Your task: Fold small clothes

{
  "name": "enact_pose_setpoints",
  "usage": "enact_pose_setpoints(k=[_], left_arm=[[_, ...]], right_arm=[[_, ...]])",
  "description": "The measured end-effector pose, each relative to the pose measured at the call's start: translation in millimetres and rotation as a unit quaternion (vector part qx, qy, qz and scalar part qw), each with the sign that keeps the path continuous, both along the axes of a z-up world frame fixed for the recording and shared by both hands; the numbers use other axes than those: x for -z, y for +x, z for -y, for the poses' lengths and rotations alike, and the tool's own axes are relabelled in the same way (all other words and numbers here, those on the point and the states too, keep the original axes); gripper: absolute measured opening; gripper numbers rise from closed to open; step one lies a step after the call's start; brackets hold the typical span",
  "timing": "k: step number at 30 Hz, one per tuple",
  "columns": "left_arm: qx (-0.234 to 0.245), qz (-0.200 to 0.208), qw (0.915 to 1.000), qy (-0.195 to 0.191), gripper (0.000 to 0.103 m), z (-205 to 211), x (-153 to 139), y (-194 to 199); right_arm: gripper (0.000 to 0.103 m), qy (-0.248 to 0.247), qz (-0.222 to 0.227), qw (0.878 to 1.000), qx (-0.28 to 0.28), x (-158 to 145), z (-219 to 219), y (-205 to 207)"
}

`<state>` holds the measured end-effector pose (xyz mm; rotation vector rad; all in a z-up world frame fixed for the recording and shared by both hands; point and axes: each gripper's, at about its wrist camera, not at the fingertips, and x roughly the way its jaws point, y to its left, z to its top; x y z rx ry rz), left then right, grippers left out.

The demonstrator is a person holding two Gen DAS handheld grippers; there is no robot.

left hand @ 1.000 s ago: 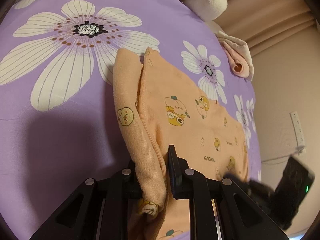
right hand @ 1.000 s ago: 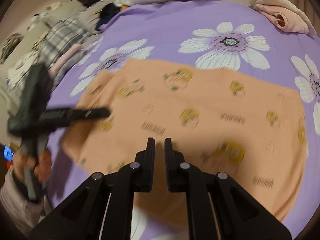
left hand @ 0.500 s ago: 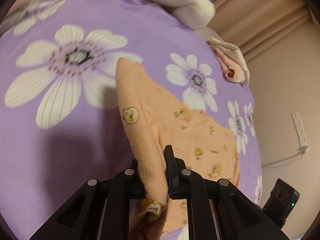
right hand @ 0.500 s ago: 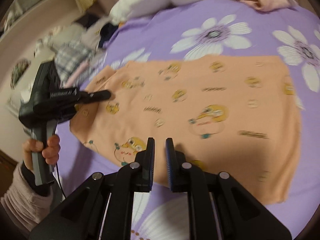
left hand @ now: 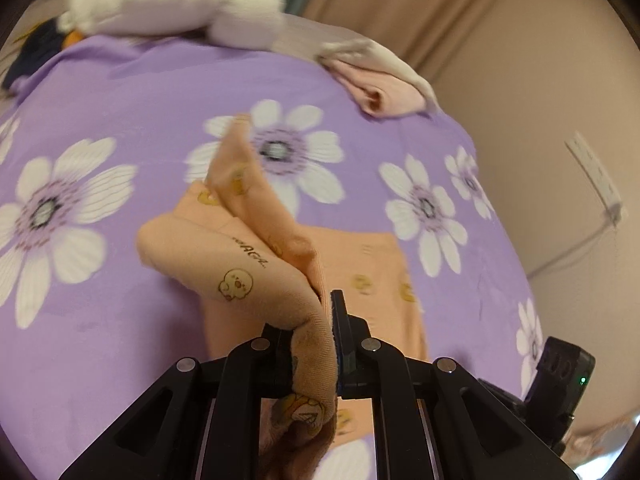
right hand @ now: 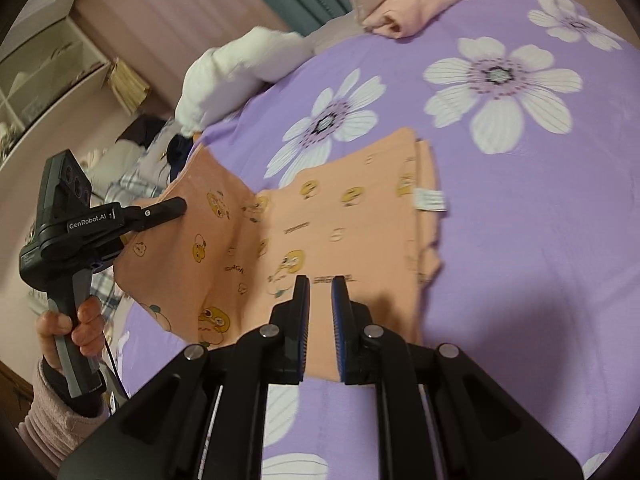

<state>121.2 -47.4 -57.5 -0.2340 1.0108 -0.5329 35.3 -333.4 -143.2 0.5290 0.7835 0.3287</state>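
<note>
A purple bedsheet printed with white flowers (right hand: 560,208) carries the task's thing — a small peach cotton garment with yellow cartoon prints (right hand: 344,216), lying mid-bed with one side lifted. The left gripper (left hand: 326,320) is clenched on that raised edge. The right gripper (right hand: 320,296) hovers over the near hem, its jaws slightly parted and holding nothing. The fold looks half made; next, the left should carry its edge across the flat part and release.
</note>
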Motion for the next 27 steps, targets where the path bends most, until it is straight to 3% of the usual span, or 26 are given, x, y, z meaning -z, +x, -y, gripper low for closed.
enact_pose_setpoints(k=[4, 8, 10, 11, 13, 16, 17, 18, 20, 23, 27], left_arm=[[0.038, -0.006, 0.9991, 0.018, 0.01, 44.1, 10.6, -2.5], [0.061, -0.042, 0.997, 0.024, 0.01, 71.4, 36.0, -3.4], [0.066, -0.067, 0.9952, 0.025, 0.01, 79.2, 47.3, -3.7], [0.069, -0.081, 0.9941, 0.021, 0.016, 80.0, 51.1, -2.7], [0.07, -0.101, 0.9924, 0.0, 0.02, 75.7, 54.0, -2.0], [0.075, -0.097, 0.9922, -0.023, 0.021, 65.8, 44.2, -7.0], [0.078, -0.096, 0.9916, -0.036, 0.027, 61.4, 40.0, -9.4], [0.082, -0.092, 0.9911, -0.051, 0.041, 55.2, 34.7, -12.3], [0.078, -0.077, 0.9916, -0.068, 0.058, 44.2, 24.9, -18.9], [0.062, -0.054, 0.9934, -0.08, 0.059, 20.8, 13.4, -27.4], [0.038, -0.041, 0.9963, -0.065, 0.059, -7.7, 15.4, -35.8]], right_arm=[[0.013, 0.012, -0.002, 1.0, 0.014, 4.4, 16.9, -1.8], [0.014, 0.025, -0.008, 0.999, 0.019, 9.8, 27.0, -4.2], [0.021, 0.032, -0.014, 0.999, 0.025, 12.1, 31.5, -4.1], [0.027, 0.037, -0.016, 0.999, 0.028, 12.8, 33.5, -4.9], [0.038, 0.056, -0.019, 0.998, 0.028, 13.2, 37.6, -4.5], [0.04, 0.072, -0.016, 0.997, 0.031, 10.0, 40.0, -2.5], [0.041, 0.076, -0.015, 0.997, 0.029, 9.1, 39.2, -1.6], [0.041, 0.084, -0.016, 0.996, 0.026, 8.7, 38.7, 0.4], [0.044, 0.105, -0.021, 0.994, 0.017, 9.6, 36.8, 6.3], [0.055, 0.128, -0.035, 0.991, 0.004, 12.9, 30.9, 20.1], [0.055, 0.129, -0.07, 0.989, -0.007, 18.1, 20.0, 43.4]])
